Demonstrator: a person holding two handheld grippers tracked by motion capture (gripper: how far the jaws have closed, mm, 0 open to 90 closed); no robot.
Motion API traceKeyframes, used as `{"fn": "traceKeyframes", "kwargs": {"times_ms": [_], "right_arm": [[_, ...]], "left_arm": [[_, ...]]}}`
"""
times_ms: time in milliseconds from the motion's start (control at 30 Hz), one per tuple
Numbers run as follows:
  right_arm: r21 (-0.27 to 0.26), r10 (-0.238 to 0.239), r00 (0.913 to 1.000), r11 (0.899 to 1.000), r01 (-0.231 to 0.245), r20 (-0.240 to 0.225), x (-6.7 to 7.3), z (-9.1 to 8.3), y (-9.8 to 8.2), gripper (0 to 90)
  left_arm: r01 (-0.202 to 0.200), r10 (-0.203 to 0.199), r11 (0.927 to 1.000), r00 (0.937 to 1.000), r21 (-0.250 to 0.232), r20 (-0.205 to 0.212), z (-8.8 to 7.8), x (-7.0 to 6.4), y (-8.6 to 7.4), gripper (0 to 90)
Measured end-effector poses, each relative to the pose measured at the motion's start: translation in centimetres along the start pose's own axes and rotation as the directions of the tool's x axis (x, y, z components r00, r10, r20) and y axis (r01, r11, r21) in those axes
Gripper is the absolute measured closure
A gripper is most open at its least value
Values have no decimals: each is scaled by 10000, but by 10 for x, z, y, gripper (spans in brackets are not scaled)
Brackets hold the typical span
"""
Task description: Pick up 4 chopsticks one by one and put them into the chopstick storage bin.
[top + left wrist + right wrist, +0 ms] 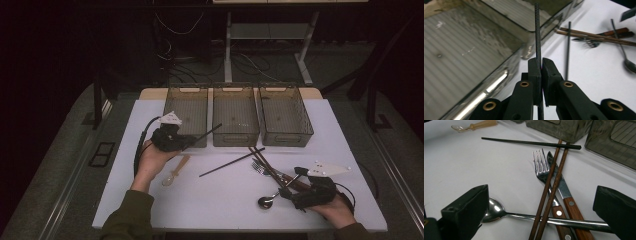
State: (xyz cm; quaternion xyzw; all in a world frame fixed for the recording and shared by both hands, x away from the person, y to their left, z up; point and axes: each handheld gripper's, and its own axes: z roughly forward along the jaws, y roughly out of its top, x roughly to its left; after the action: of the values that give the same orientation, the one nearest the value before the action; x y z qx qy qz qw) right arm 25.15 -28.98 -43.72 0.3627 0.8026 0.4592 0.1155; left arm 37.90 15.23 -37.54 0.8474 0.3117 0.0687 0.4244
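Near the left ribbed clear bin (pixel 186 116), left gripper (pixel 541 65) pinching thin black chopstick (pixel 538 32), right gripper (pixel 295 186) spread over steel spoon (pixel 499 213).

Left gripper (pixel 186 142) clamps black chopstick (pixel 206 133)

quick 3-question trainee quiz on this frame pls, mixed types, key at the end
1. True or false: the left gripper is shut on a black chopstick.
2. Multiple choice: what lies between the open jaws of the right gripper? A) the metal spoon B) the wooden-handled spoon C) a bin
3. How many bins stand in a row at the far side of the table?

Key: 1 true. 2 A, with the brown chopsticks, fork and knife also crossing that gap. 3 three: left bin, middle bin, right bin.
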Motion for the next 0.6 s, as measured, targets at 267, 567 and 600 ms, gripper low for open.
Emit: {"fn": "traceKeyframes", "kwargs": {"times_ms": [267, 567, 600], "right_arm": [[-7, 7, 10000, 10000, -7, -2, -1, 1, 0, 9], [-79, 14, 10000, 10000, -14, -25, -1, -1, 0, 9], [-78, 3, 10000, 10000, -3, -25, -1, -1, 0, 9]], "left_arm": [[327, -327, 9995, 9987, -4, -399, -3, 13, 6, 854], [462, -449, 9989, 9952, 128, -866, -2, 24, 23, 854], [453, -438, 9988, 9952, 157, -880, -1, 25, 24, 854]]}}
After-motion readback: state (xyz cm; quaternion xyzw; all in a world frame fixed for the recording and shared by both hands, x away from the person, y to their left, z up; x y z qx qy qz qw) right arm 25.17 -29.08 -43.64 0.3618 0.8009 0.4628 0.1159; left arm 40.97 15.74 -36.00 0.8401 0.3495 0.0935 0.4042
